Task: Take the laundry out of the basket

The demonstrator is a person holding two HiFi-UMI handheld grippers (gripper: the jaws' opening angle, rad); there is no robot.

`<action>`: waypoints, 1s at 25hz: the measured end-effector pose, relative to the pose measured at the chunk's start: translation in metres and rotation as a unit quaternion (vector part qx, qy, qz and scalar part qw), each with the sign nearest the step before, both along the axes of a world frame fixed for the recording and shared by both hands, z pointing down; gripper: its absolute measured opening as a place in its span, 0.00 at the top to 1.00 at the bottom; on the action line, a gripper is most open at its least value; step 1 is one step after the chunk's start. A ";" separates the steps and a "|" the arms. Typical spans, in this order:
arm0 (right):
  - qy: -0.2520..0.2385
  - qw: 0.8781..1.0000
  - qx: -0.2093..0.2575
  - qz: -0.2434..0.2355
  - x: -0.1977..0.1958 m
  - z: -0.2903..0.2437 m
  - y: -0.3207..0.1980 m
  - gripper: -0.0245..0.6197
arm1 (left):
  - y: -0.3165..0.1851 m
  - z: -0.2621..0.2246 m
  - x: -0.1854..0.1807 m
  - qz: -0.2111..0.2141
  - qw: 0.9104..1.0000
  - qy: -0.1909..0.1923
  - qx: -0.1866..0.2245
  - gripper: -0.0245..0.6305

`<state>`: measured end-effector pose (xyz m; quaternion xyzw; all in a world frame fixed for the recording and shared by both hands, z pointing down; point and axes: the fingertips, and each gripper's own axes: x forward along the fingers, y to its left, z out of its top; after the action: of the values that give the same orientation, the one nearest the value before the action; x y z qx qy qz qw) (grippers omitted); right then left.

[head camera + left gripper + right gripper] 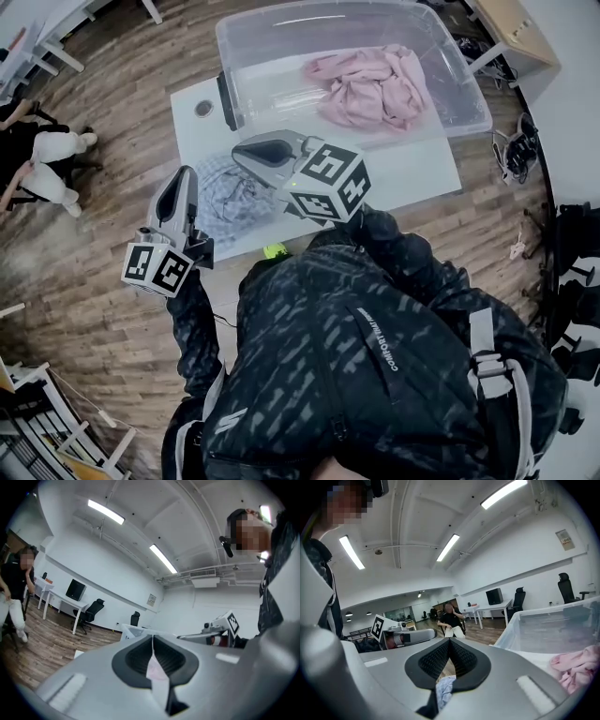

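Left gripper point(152, 639), right gripper point(449, 643) — each clamped shut on edge of patterned garment point(230, 192) hanging between them; pink laundry point(370, 86) beyond right gripper, in basket point(272, 75). Risk: thin pinch slips — garment drops.

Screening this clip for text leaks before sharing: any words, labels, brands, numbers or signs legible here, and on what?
None reads cleanly.
White print on the person's strap: upside down, too blurred to quote.
Marker cube on right gripper: square code patterns, no words.
Marker cube on left gripper: same.
Wall notice in right gripper view: too small.
Wall notice in left gripper view: too small.
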<state>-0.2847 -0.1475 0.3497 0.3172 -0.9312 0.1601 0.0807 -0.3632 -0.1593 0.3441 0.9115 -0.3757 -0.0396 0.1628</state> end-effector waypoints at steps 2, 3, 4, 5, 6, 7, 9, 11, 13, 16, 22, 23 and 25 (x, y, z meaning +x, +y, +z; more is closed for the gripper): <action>-0.001 1.000 0.006 0.006 0.020 -0.002 -0.004 0.96 | -0.003 -0.006 0.022 0.005 1.000 -0.002 0.005 0.95; 0.000 1.000 0.011 0.009 0.030 -0.004 -0.006 0.96 | -0.005 -0.009 0.033 0.006 1.000 -0.002 0.008 0.95; 0.001 1.000 0.017 0.012 0.042 -0.005 -0.008 0.96 | -0.006 -0.012 0.043 0.008 1.000 -0.001 0.010 0.95; 0.002 1.000 0.022 0.017 0.053 -0.007 -0.010 0.96 | -0.007 -0.015 0.054 0.010 1.000 -0.001 0.013 0.95; 0.001 0.999 0.027 0.022 0.065 -0.009 -0.012 0.96 | -0.008 -0.018 0.065 0.013 1.000 -0.003 0.015 0.95; -0.001 0.999 0.031 0.027 0.077 -0.011 -0.014 0.96 | -0.008 -0.020 0.075 0.017 1.000 -0.006 0.017 0.95; -0.002 0.999 0.037 0.036 0.102 -0.014 -0.019 0.96 | -0.011 -0.025 0.099 0.027 0.999 -0.013 0.021 0.95; 0.003 0.998 0.041 0.043 0.131 -0.015 -0.023 0.96 | -0.014 -0.028 0.125 0.039 0.999 -0.019 0.023 0.95; 0.008 0.998 0.044 0.050 0.159 -0.014 -0.027 0.94 | -0.017 -0.029 0.153 0.050 0.998 -0.024 0.025 0.95; 0.014 0.997 0.046 0.058 0.198 -0.011 -0.035 0.90 | -0.026 -0.030 0.193 0.064 0.997 -0.028 0.027 0.95; 0.034 0.996 0.048 0.067 0.268 0.001 -0.047 0.85 | -0.040 -0.023 0.282 0.100 0.993 -0.043 0.037 0.94; 0.035 0.996 0.048 0.068 0.279 0.002 -0.048 0.85 | -0.041 -0.023 0.298 0.106 0.993 -0.046 0.039 0.93; 0.037 0.996 0.048 0.068 0.299 0.003 -0.049 0.84 | -0.043 -0.023 0.326 0.114 0.991 -0.050 0.042 0.91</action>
<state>0.0146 -0.1964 0.3523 0.3889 -0.9106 0.1084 0.0882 -0.0368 -0.2019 0.3207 0.9554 -0.2745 0.0087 0.1085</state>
